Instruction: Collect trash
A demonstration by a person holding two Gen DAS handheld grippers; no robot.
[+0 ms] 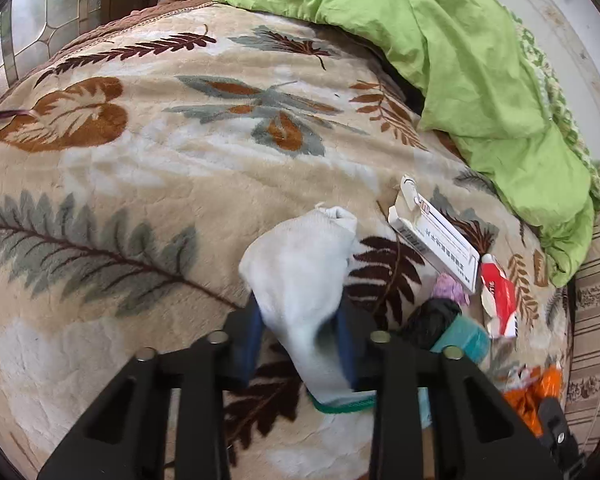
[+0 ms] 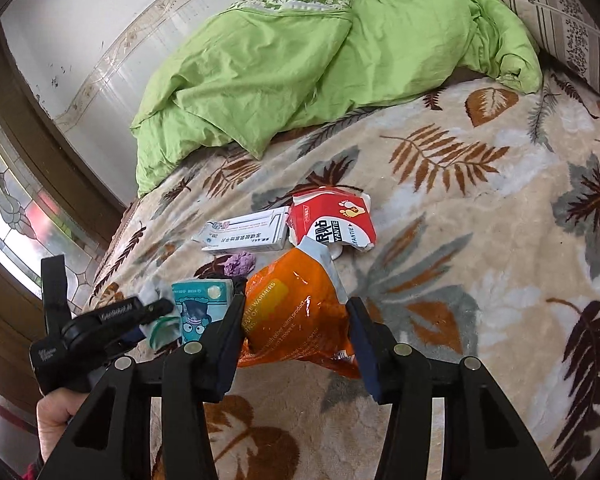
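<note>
Trash cluster crowded, open blanket around it

Leaf-print blanket (image 2: 480, 240) bare right of orange wrapper (image 2: 296, 312); white box (image 2: 246, 234), red packet (image 2: 332, 220), teal pack (image 2: 202, 308) packed close on its other sides; green duvet (image 2: 300, 60) walls off the back.

Soft, even daylight across both fisheye views.
The patterned window (image 2: 8, 216) glows bright (nearly blown out), shadows stay faint, edges bend strongly, corners go black.
</note>
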